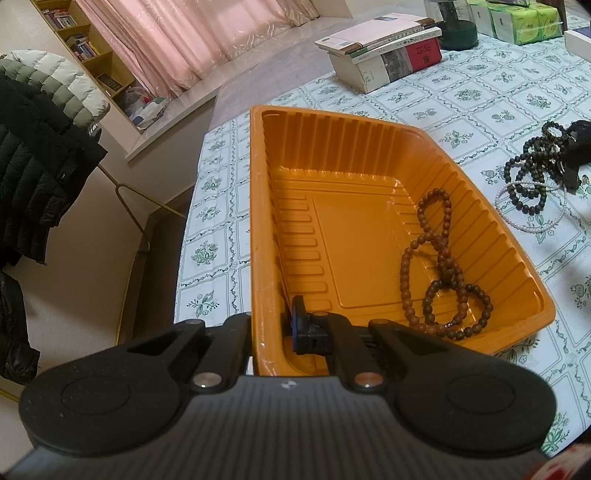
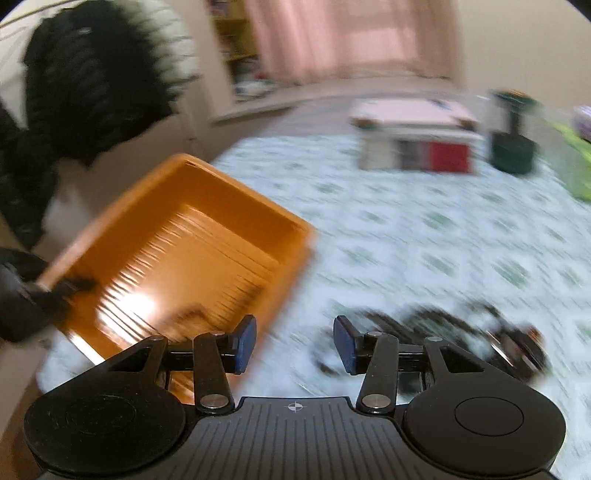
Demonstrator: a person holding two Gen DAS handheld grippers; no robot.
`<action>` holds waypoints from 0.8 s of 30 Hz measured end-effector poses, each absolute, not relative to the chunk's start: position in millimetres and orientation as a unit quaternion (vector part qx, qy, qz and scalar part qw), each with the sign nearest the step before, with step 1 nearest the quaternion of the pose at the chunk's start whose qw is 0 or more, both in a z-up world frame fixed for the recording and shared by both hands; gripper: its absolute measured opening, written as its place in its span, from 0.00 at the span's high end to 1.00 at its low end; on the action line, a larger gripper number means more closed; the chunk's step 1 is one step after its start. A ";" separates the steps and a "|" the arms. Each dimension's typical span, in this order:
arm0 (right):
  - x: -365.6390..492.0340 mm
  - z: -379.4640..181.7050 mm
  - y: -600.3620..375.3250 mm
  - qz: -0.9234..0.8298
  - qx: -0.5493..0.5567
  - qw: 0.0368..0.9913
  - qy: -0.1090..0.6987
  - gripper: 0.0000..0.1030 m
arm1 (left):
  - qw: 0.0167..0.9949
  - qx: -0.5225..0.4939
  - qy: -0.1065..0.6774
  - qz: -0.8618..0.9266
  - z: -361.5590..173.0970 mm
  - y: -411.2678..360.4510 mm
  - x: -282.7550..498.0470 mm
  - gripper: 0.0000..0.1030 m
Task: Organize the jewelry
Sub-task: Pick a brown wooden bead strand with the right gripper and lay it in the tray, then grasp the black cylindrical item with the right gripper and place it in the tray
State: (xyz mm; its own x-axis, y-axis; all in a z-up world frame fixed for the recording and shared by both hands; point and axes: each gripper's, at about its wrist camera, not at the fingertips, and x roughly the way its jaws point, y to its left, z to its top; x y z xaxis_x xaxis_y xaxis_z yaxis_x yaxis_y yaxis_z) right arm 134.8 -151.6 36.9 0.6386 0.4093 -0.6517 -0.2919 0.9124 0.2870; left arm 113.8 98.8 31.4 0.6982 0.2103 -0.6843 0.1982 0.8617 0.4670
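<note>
An orange plastic tray (image 1: 369,155) stands on the patterned tablecloth, with a brown bead necklace (image 1: 439,273) lying inside at its right. My left gripper (image 1: 273,332) is shut on the tray's near left rim. To the tray's right lie dark bead strands (image 1: 528,177) and a white pearl strand (image 1: 532,225), with my right gripper (image 1: 576,147) partly seen beside them. The right wrist view is blurred: my right gripper (image 2: 295,343) is open and empty above the cloth, the tray (image 2: 280,221) at its left, the dark beads (image 2: 443,325) at its right.
A stack of books (image 1: 384,48) lies at the table's far side, with a dark green stand (image 1: 458,29) and green tissue packs (image 1: 524,22) beside it. The table's left edge drops to the floor, where dark jackets (image 1: 33,147) hang.
</note>
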 end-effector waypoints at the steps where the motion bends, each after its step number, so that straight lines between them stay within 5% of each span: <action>1: 127.1 29.0 -162.7 0.174 0.082 0.904 0.383 0.55 | 0.883 0.264 0.388 0.003 31.4 98.4 113.6 0.96; 24: 111.2 -26.2 -273.6 0.018 0.084 0.922 0.377 0.55 | 0.880 0.268 0.393 0.014 31.1 91.8 113.8 0.96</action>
State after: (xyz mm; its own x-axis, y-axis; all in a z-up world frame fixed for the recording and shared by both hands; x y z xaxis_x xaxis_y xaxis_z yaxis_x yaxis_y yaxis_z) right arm 111.2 -273.6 -26.2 0.7151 0.0955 -0.6925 0.0309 0.9853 0.1678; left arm 113.8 91.8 31.1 0.6912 0.2347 -0.6834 0.1862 0.8560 0.4823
